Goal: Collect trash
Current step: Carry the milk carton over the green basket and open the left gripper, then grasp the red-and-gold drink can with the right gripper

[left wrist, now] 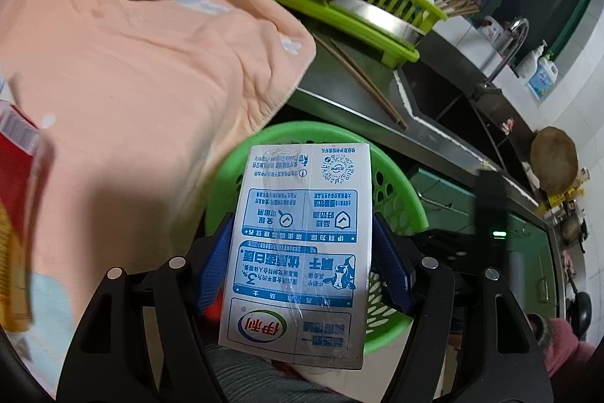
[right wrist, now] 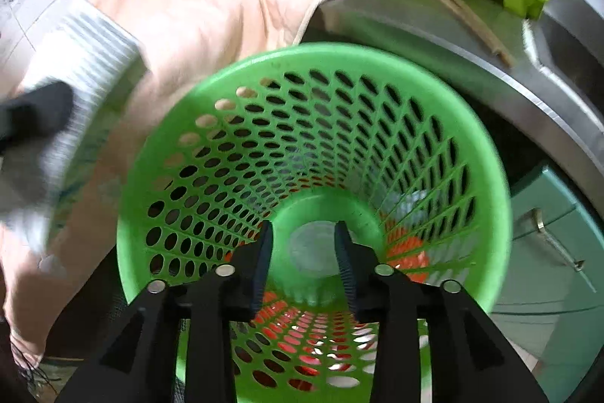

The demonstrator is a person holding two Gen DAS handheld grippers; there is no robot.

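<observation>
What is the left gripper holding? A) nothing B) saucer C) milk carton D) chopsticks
C: the left gripper has its blue pads clamped on both sides of the milk carton, above the green basket.

Both views are evenly lit by soft, cool indoor light. Glare is seen on the film covering the milk carton (left wrist: pixel 298 252) and on the steel counter (right wrist: pixel 445 63) edge. A shadow is cast over the near part of the peach towel (left wrist: pixel 143 78). Motion blur is present on the striped sleeve (right wrist: pixel 75 63) at left. Strong fisheye curvature and dark vignetting are observed at all corners.
</observation>
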